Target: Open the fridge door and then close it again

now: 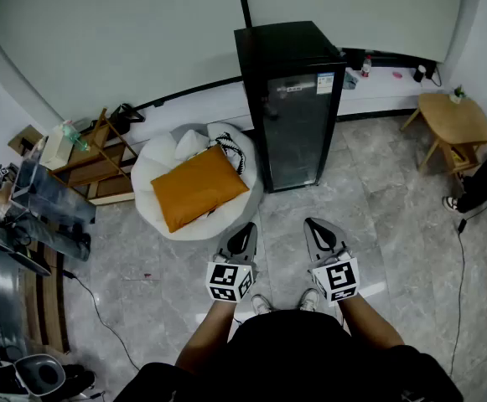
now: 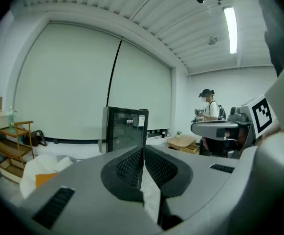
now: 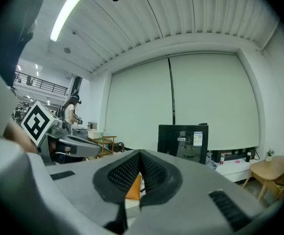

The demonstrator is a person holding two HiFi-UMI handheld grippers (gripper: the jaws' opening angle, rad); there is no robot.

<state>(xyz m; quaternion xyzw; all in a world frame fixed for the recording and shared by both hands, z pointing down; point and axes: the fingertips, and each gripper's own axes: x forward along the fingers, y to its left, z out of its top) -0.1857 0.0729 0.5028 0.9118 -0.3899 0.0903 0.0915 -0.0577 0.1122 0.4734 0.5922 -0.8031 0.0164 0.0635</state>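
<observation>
A tall black fridge [image 1: 297, 107] with a glass door stands against the far wall, its door closed. The same fridge [image 2: 126, 129] shows ahead in the left gripper view, and the fridge [image 3: 183, 143] sits right of centre in the right gripper view. My left gripper [image 1: 245, 233] and right gripper [image 1: 316, 228] are held side by side low in the head view, well short of the fridge, both pointing roughly towards it. Each gripper's jaws meet at the tips with nothing between them.
A white beanbag [image 1: 163, 170] carrying an orange cushion [image 1: 197, 186] lies on the floor left of the fridge. A wooden shelf unit [image 1: 96, 162] stands further left, a low wooden table [image 1: 454, 120] at the right. A person [image 2: 210, 109] stands in the background.
</observation>
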